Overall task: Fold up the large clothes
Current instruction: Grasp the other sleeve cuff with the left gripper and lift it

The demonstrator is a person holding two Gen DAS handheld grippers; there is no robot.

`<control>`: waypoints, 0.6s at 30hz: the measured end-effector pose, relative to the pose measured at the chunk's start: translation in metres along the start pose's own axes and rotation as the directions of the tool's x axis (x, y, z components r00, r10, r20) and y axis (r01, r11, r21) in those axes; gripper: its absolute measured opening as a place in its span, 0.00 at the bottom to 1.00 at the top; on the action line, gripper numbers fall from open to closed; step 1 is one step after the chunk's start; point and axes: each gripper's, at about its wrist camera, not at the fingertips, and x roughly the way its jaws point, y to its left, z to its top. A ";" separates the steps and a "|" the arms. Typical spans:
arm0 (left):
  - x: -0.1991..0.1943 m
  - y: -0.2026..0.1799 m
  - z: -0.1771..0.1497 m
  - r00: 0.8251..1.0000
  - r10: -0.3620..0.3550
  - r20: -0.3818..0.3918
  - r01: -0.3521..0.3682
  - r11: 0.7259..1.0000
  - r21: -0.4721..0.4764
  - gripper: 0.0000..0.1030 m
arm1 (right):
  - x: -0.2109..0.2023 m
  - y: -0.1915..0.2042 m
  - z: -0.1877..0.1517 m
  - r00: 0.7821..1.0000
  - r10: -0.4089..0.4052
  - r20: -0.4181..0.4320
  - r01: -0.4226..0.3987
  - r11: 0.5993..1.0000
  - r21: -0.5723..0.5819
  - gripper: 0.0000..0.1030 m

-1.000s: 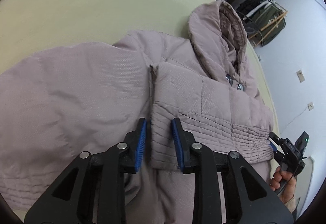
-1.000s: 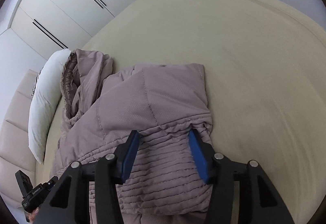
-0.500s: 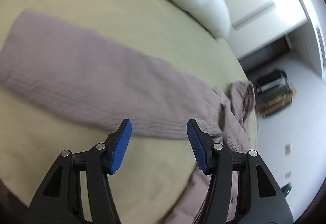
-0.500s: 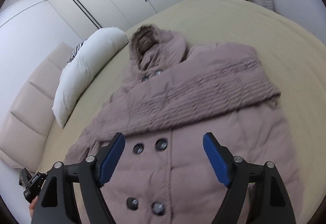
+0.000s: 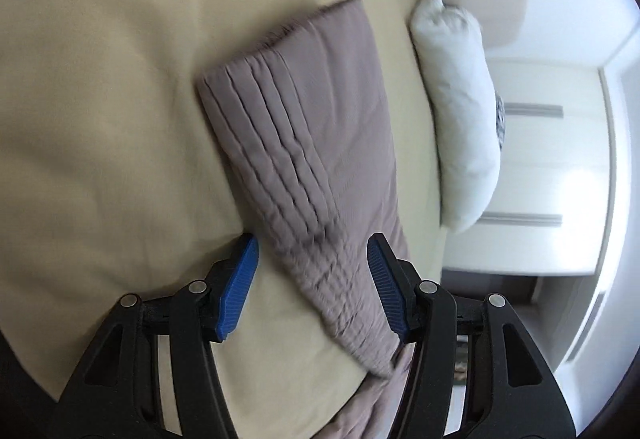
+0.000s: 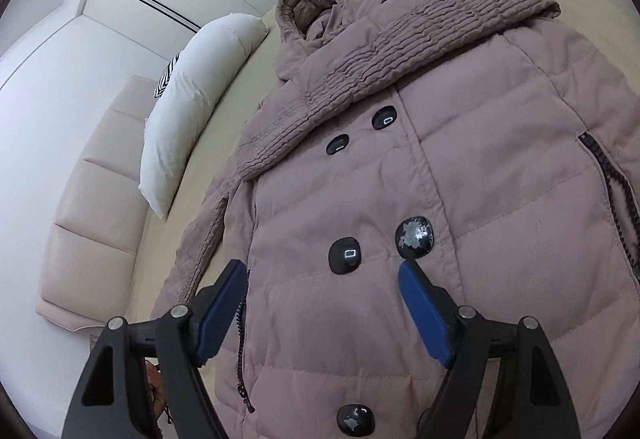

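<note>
While the left wrist view is blurred in places, it shows the left gripper (image 5: 312,279) with its blue pads (image 5: 236,287) spread apart above the beige bed (image 5: 100,119). Its jaws stood narrower a second ago and had widened by half a second ago, and nothing is pinched between them. One sleeve (image 5: 308,143) of the mauve coat lies flat on the bed and runs away from the gripper, its ribbed cuff end farthest from the camera. The near part of the sleeve passes under the gap between the pads; neither pad presses on it. A white pillow (image 5: 460,127) lies just beside the sleeve, along the bed's edge, with white wardrobe doors (image 5: 560,159) behind it.

Seen from the right wrist, the right gripper (image 6: 324,303) hangs over the front of the coat (image 6: 460,199), jaws wide and holding nothing; they too had spread by half a second ago. The coat lies face up on the bed with its dark buttons (image 6: 345,255) in pairs down the middle. Its other sleeve (image 6: 400,43) is folded across the chest below the hood (image 6: 308,3). The first sleeve stretches out toward the pillow (image 6: 200,91), and a padded headboard (image 6: 96,191) stands beyond. A dark zip (image 6: 616,191) runs along the coat's far side.
</note>
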 end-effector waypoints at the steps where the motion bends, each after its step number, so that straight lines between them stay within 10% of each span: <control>1: 0.001 0.003 0.004 1.000 -0.006 0.007 0.007 1.000 -0.019 0.51 | -0.002 0.001 0.000 1.000 0.003 0.002 -0.003 1.000 -0.001 0.77; 7: 0.005 0.010 0.012 1.000 0.003 0.012 -0.002 0.996 -0.092 0.24 | -0.009 -0.001 -0.001 1.000 0.025 -0.002 -0.025 1.000 -0.012 0.72; 12: -0.014 -0.036 0.024 0.998 0.046 0.051 -0.052 0.993 0.110 0.17 | -0.009 -0.014 -0.007 0.999 0.032 -0.025 -0.032 0.999 0.014 0.68; 15: -0.021 -0.084 0.014 0.995 0.049 0.082 -0.071 0.955 0.286 0.16 | -0.012 -0.021 -0.008 0.999 0.035 -0.020 -0.035 0.999 0.026 0.68; 18: -0.016 -0.147 -0.019 0.995 0.042 0.090 -0.082 0.861 0.503 0.16 | -0.019 -0.030 -0.004 0.999 0.045 -0.001 -0.045 0.998 0.047 0.68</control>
